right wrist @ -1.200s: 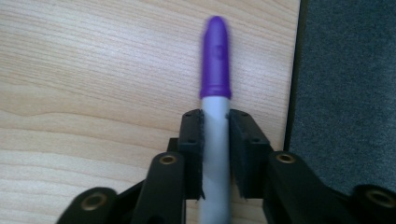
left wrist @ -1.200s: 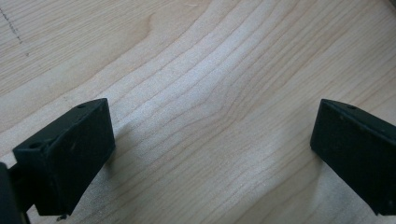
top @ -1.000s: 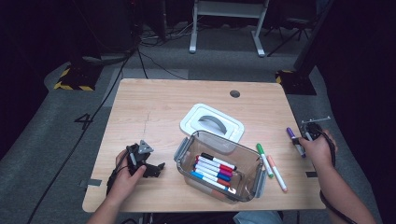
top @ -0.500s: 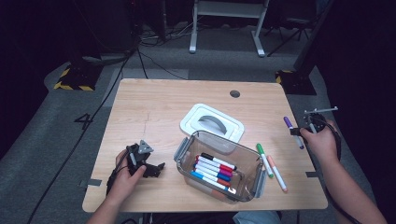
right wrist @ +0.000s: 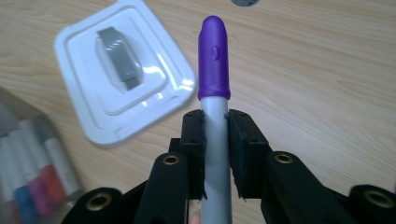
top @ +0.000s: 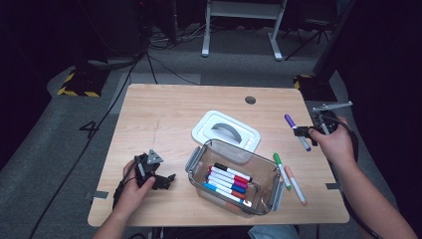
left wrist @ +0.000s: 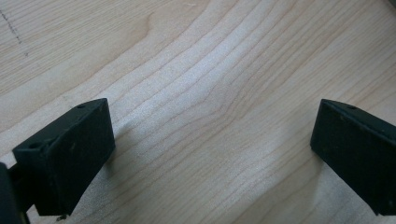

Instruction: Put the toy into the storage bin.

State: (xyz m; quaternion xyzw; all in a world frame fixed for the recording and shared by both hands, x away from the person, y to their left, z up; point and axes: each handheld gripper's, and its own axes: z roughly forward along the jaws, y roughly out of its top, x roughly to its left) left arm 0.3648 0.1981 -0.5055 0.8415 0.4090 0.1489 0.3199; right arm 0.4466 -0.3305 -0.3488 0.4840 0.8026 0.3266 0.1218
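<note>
Purple-capped marker (right wrist: 214,84) clamped upright in right gripper (right wrist: 215,135) (left gripper (left wrist: 205,154) gapes, idle); clear bin (top: 268,172) lies left, marker's axis crosswise to it.

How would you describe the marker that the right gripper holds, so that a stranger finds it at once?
Start at the clear box of markers on the wooden table, then look right, past its edge. The purple marker is lifted, clamped in the right gripper. Unlike the green marker and orange marker lying flat, it has a purple cap.

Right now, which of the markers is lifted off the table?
The purple-capped marker, clamped in the right gripper. The green marker and orange marker lie on the table.
</note>
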